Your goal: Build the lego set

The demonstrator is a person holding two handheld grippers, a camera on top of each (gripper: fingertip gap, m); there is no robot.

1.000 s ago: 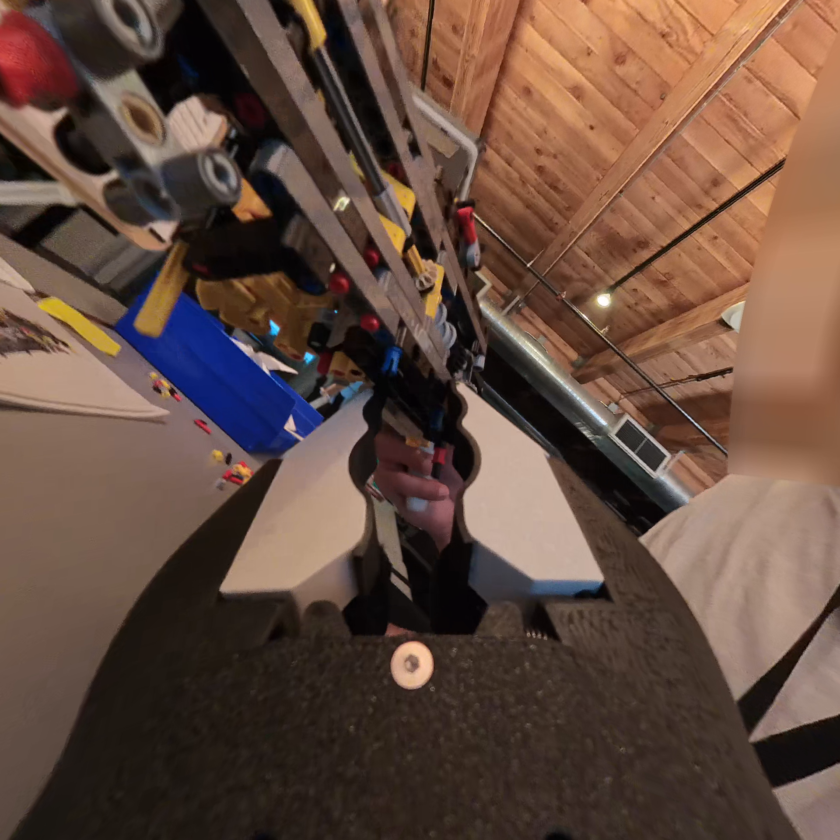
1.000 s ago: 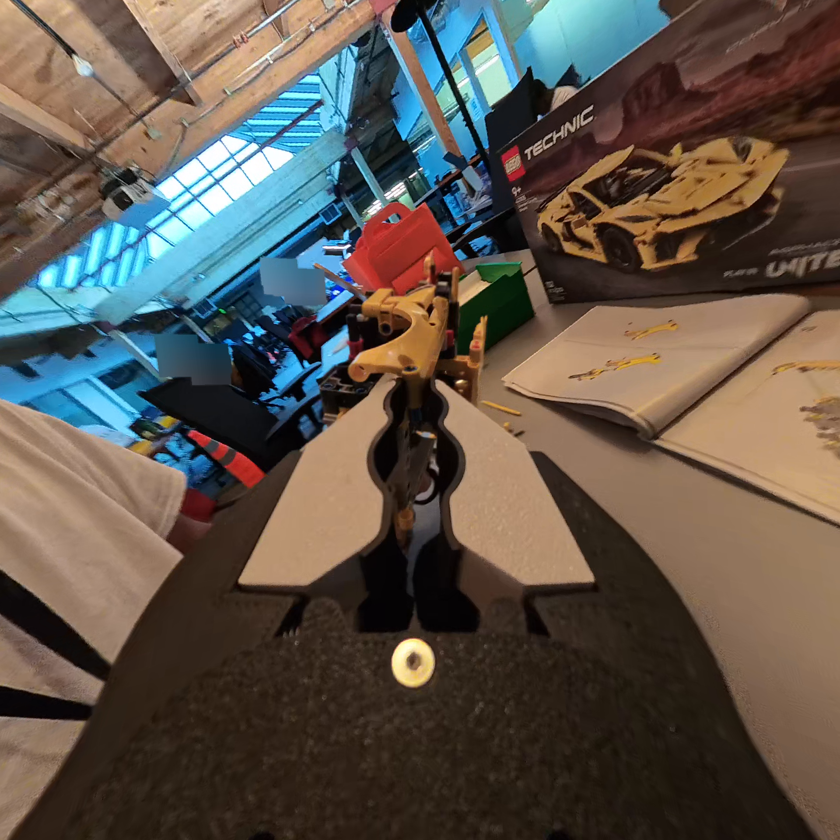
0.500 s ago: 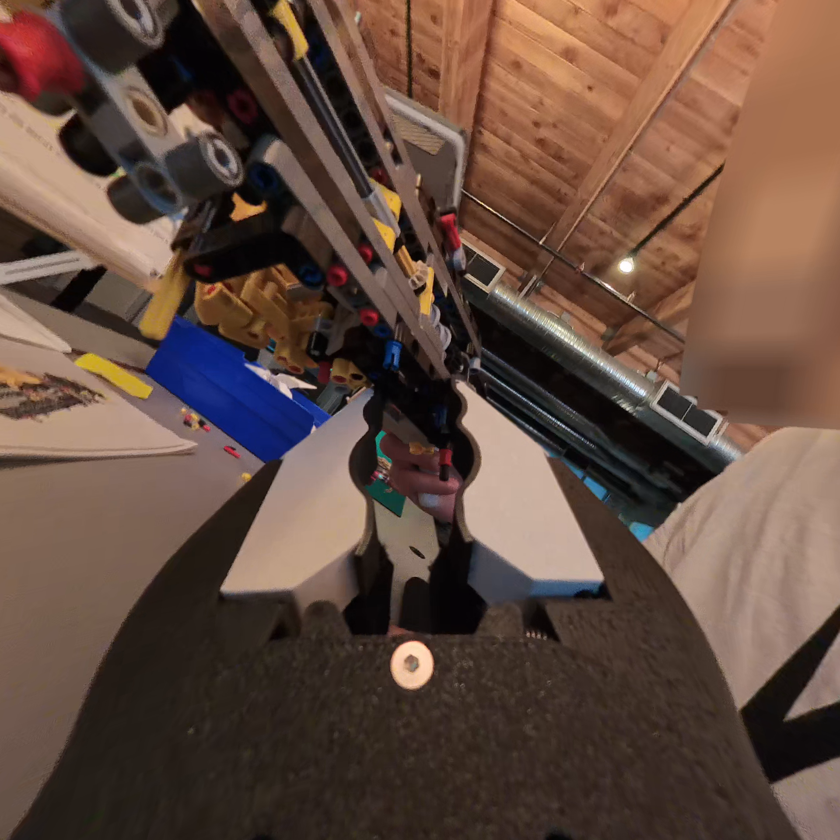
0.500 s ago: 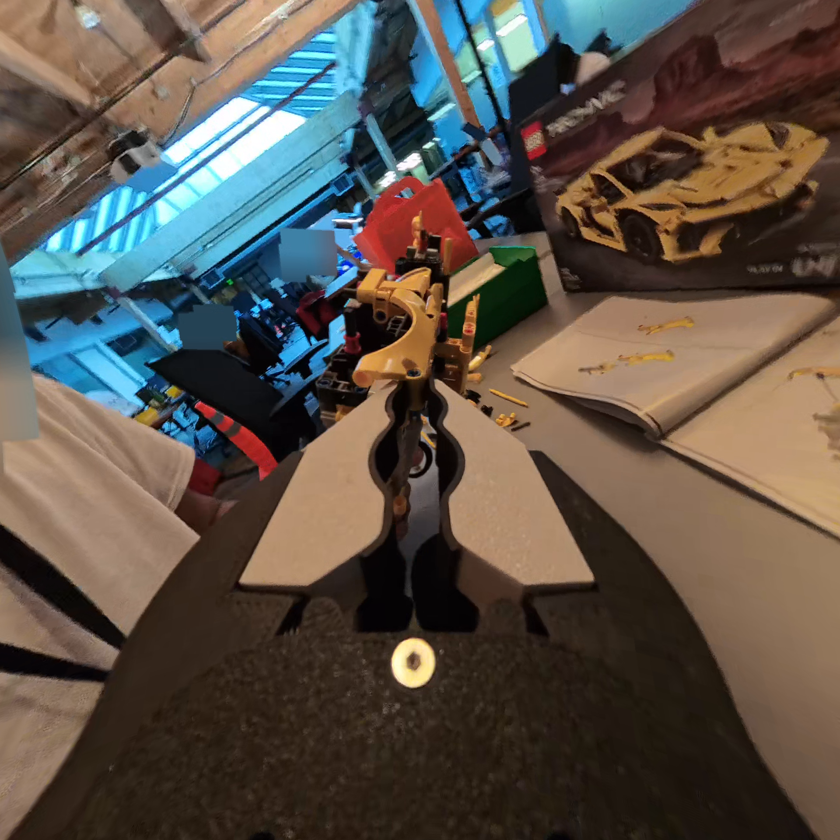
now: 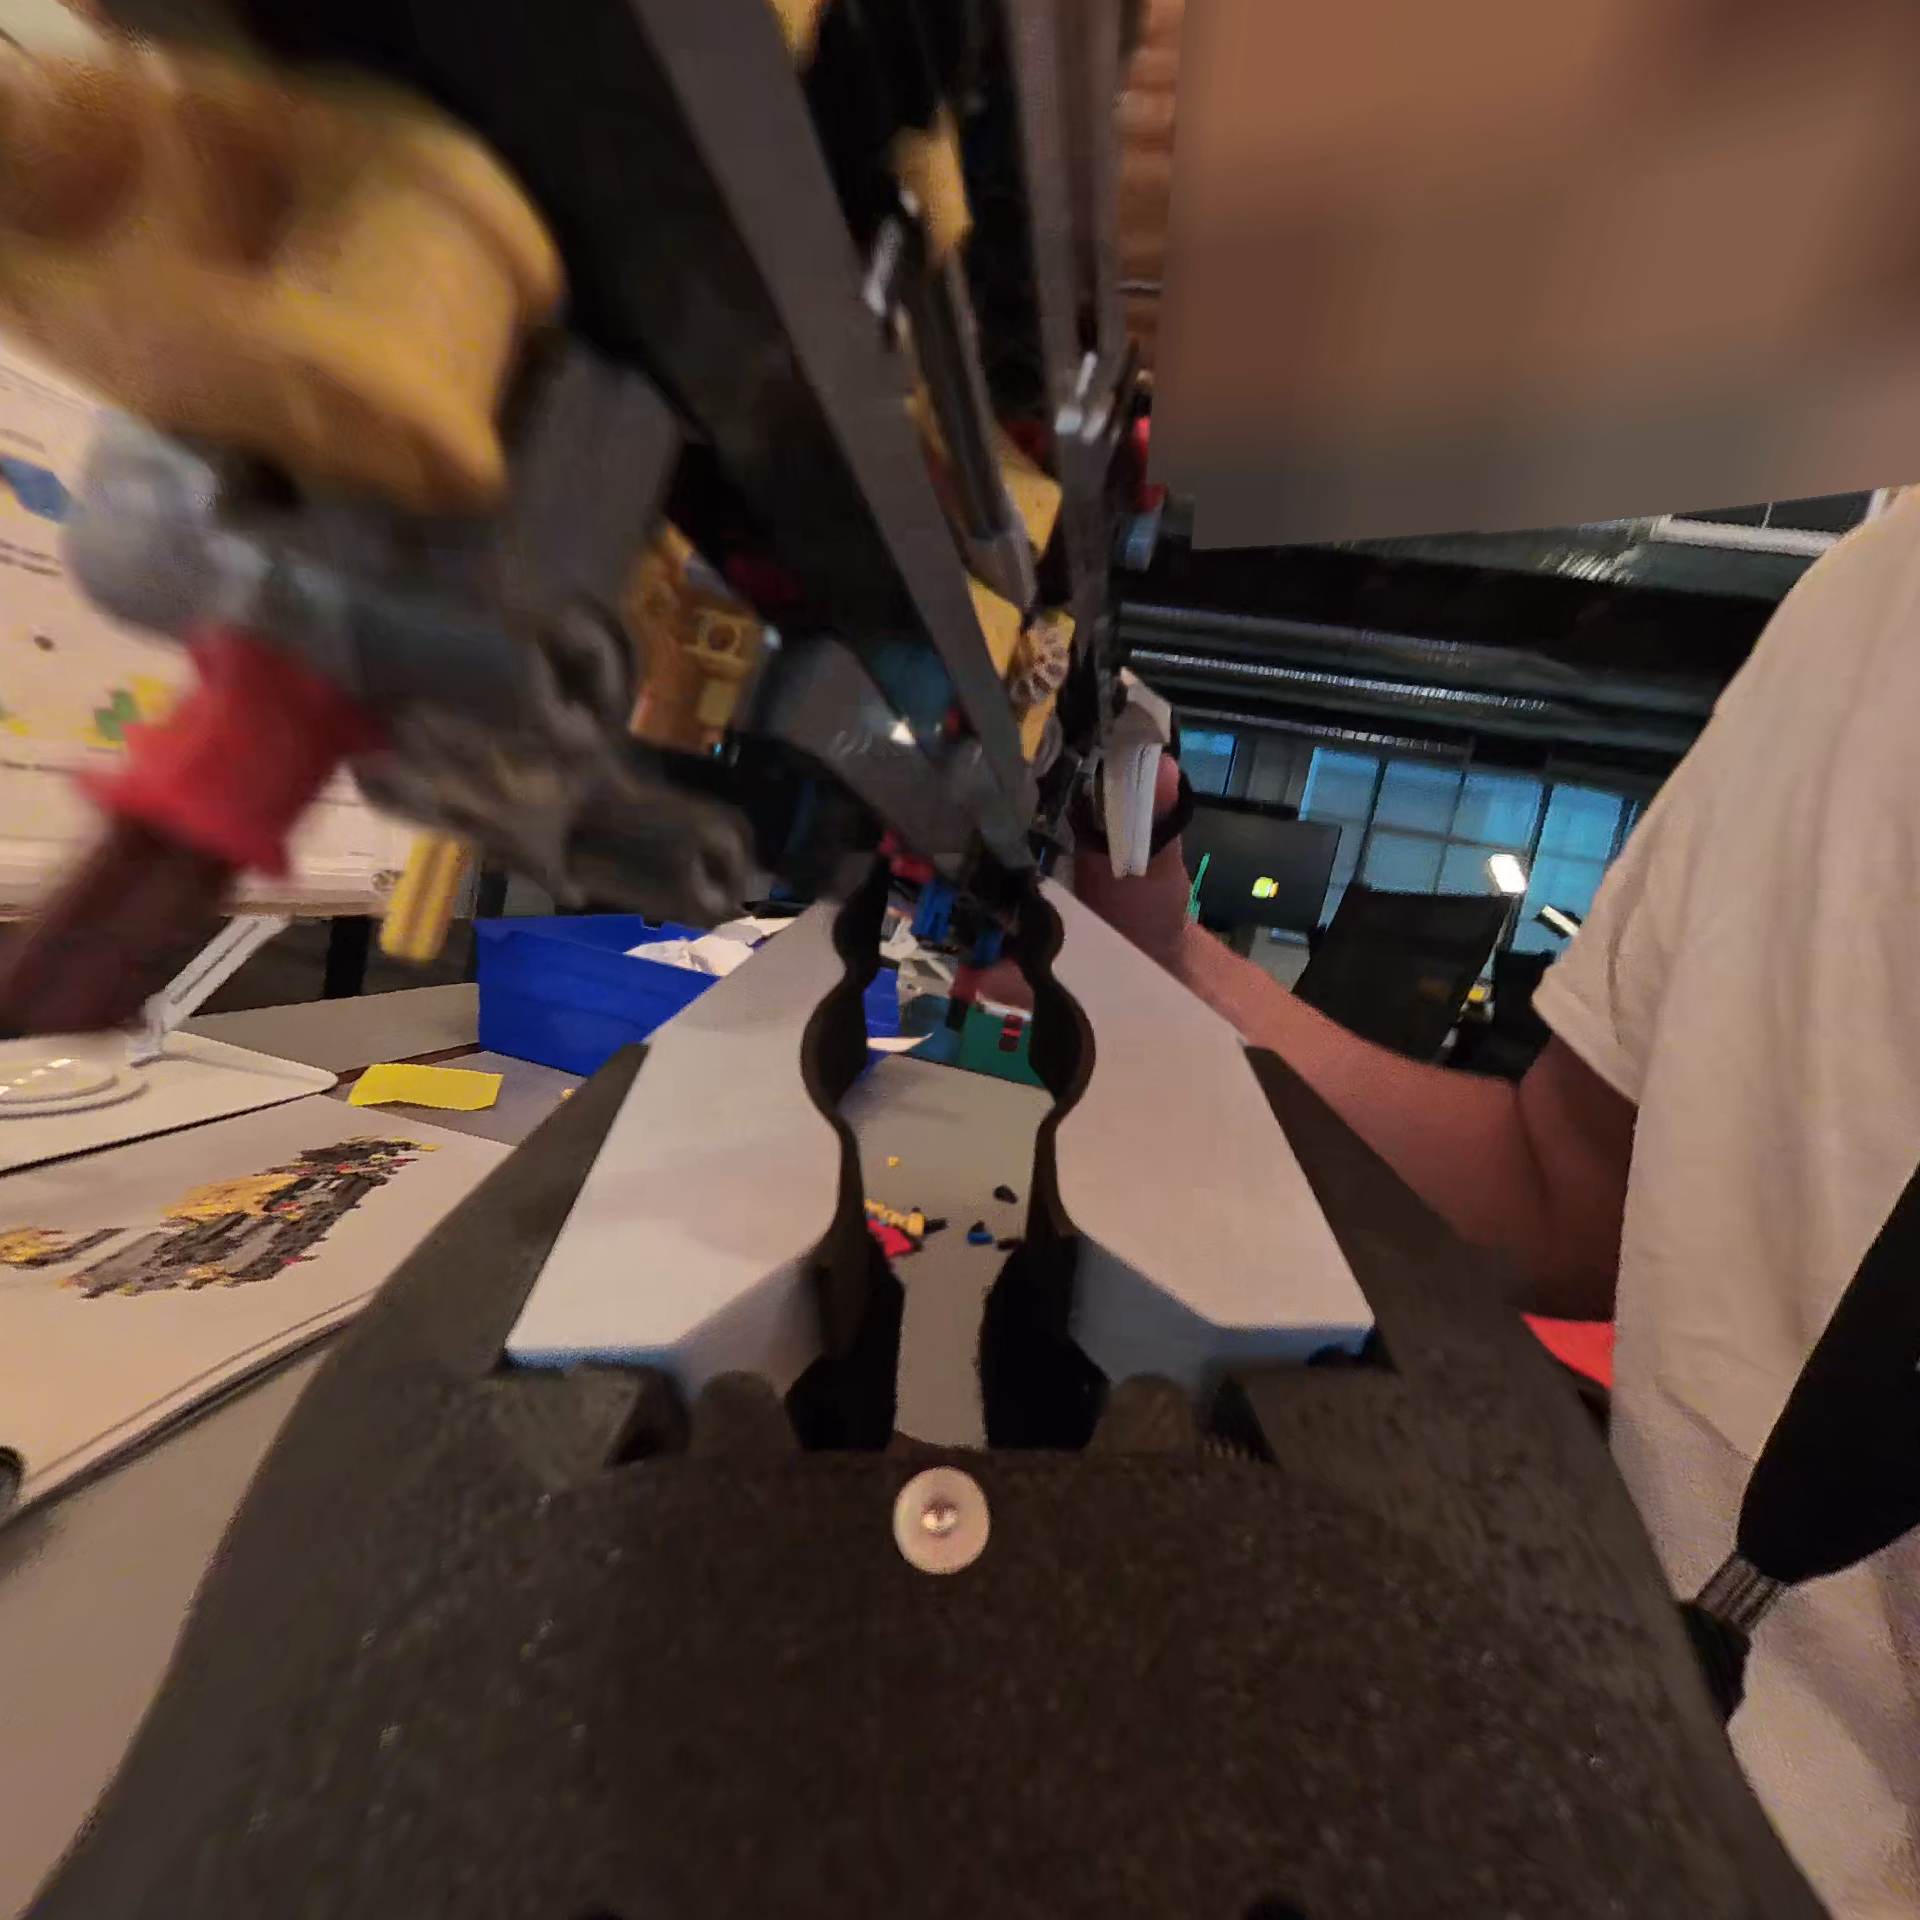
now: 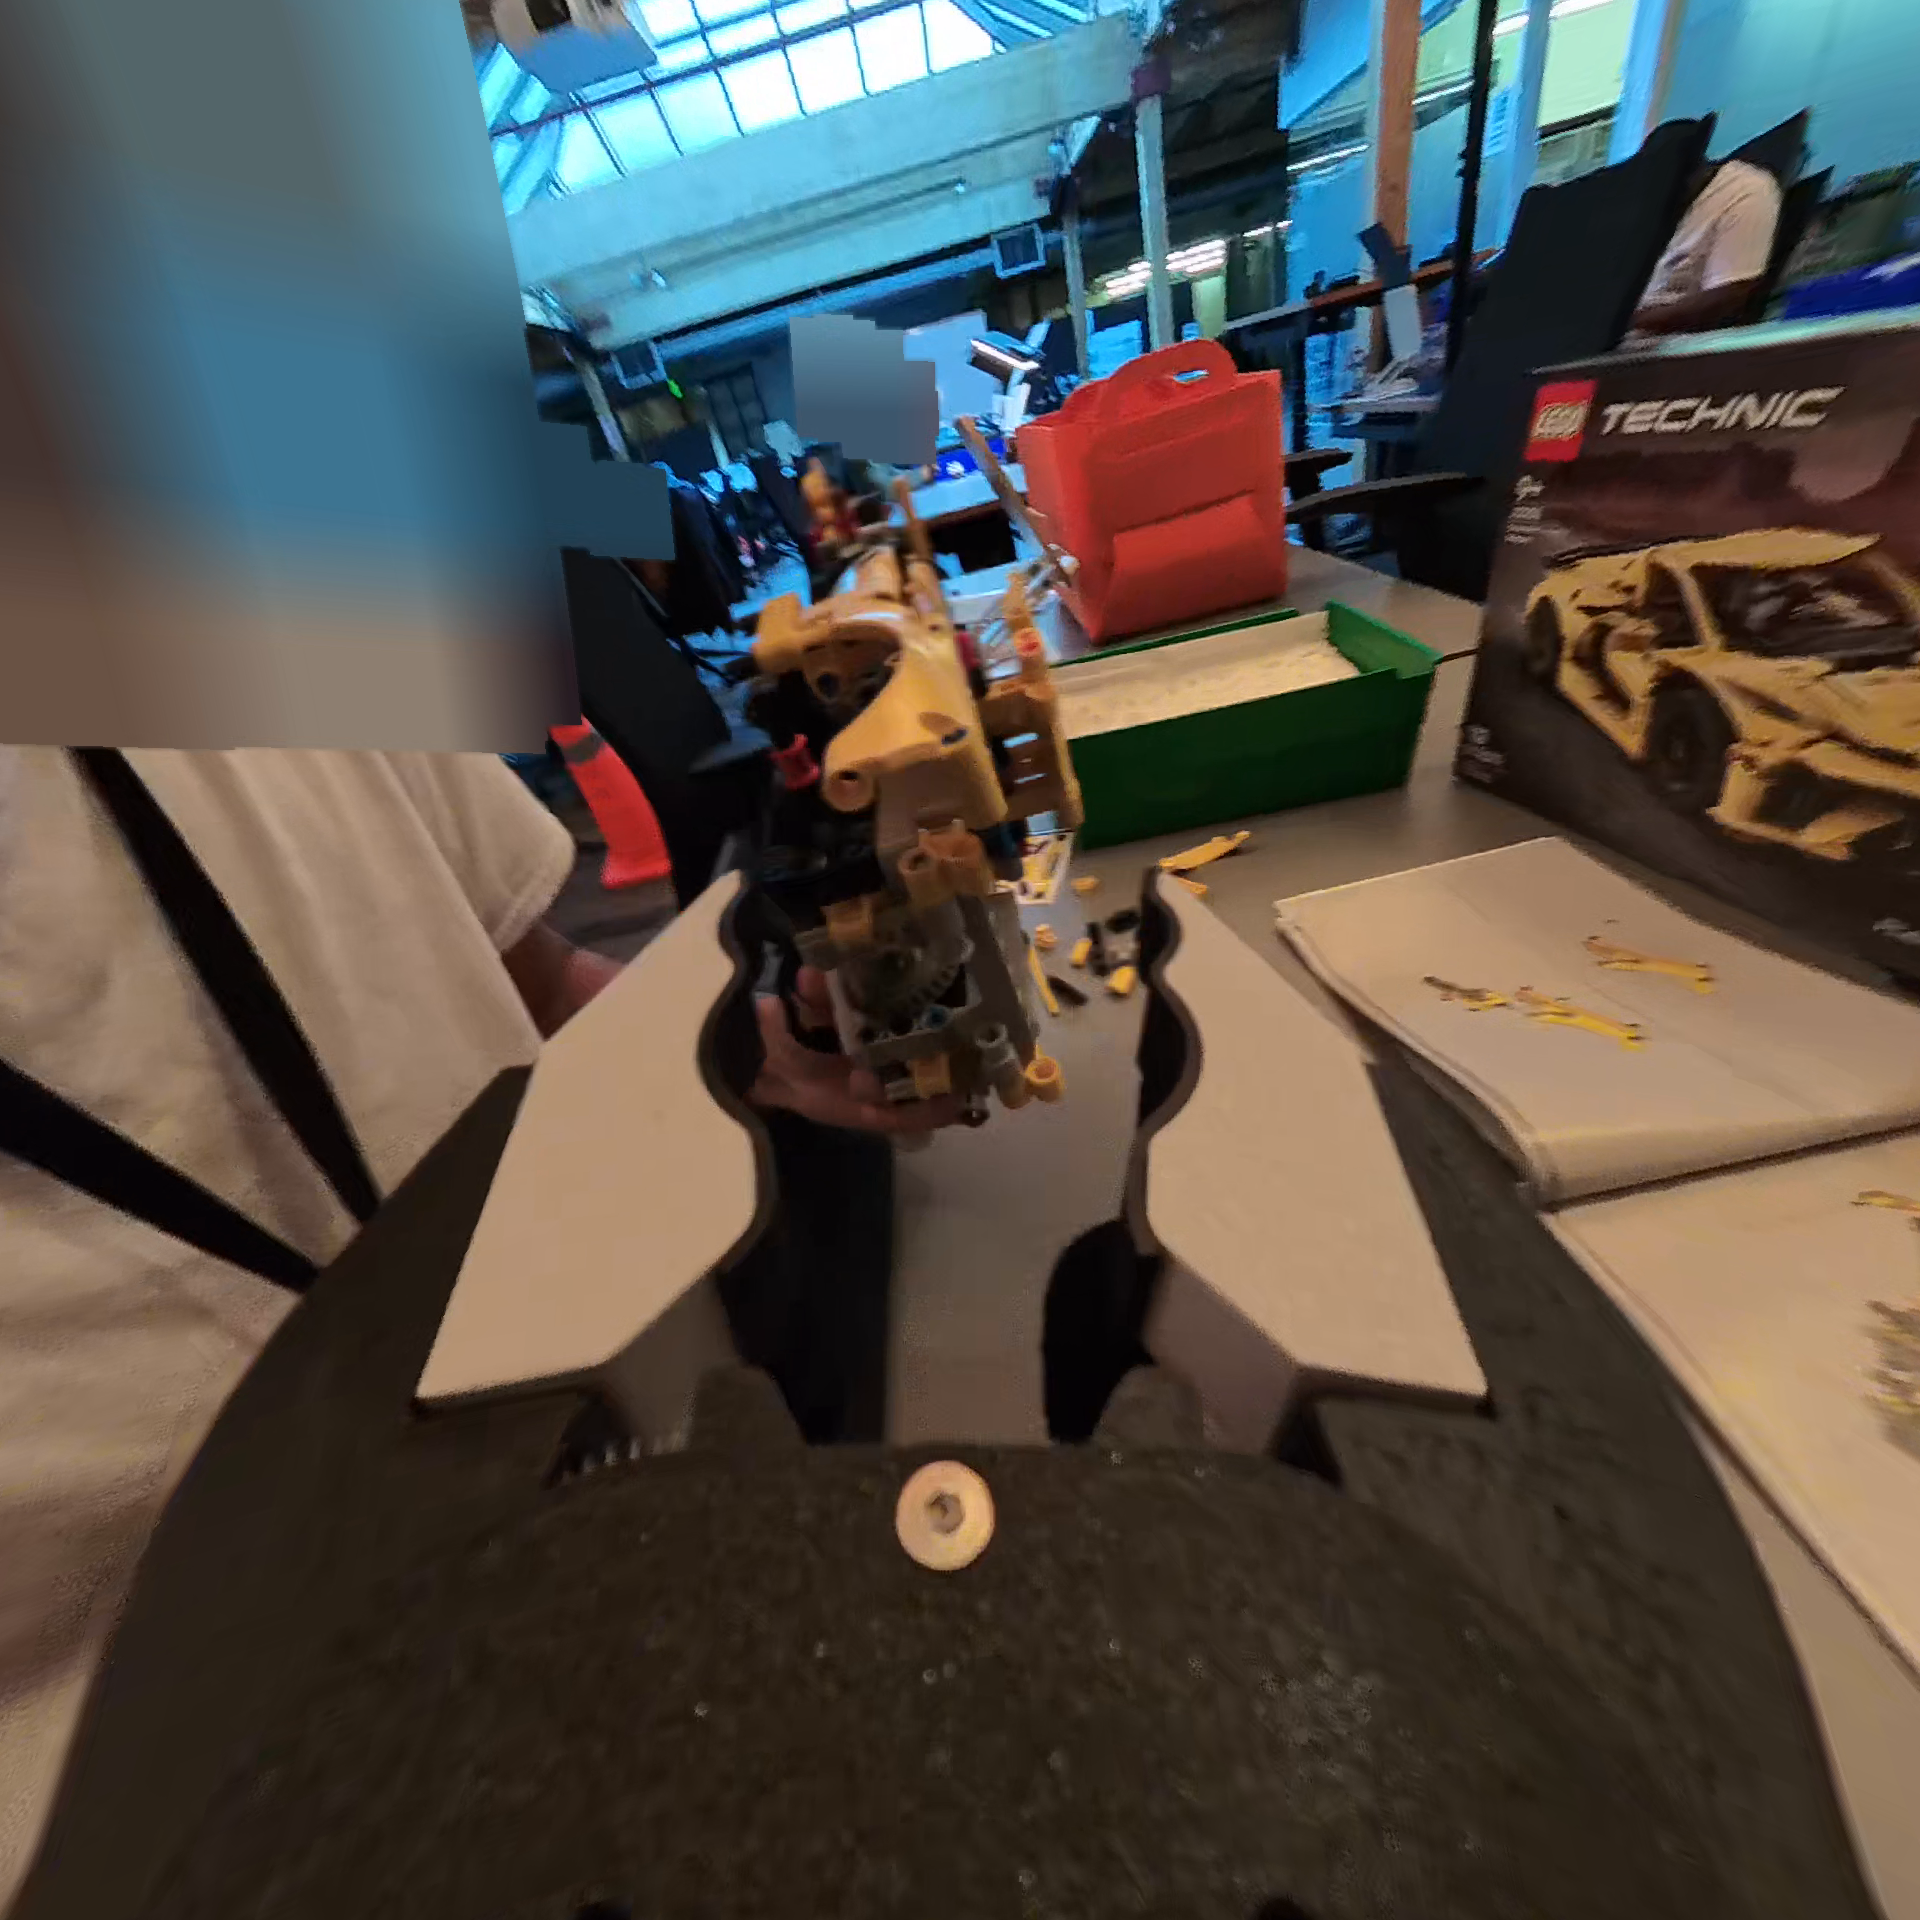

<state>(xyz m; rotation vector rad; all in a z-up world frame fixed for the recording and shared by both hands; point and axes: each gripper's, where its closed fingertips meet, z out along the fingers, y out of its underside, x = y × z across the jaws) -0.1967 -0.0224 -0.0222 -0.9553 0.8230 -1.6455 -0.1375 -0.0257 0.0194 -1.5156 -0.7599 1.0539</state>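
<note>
The partly built lego model, yellow, grey and black with a red end piece, rises up and to the left from my left gripper, which is shut on its lower end. In the right wrist view the model stands upright just beyond the fingertips, with a hand behind its base. My right gripper is open with its jaws wide apart on either side of the model's lower part, not touching it. The model is blurred in the left wrist view.
A green bin, a red bag, the set's box and open instruction booklets lie on the grey table. Loose small pieces are scattered near the model. A blue bin stands at the back. My hands' fingertips stand some 8 cm from each other.
My right gripper has opened, let go of the model and drawn back a little. My left gripper has tilted down towards the table with the model still in it.
</note>
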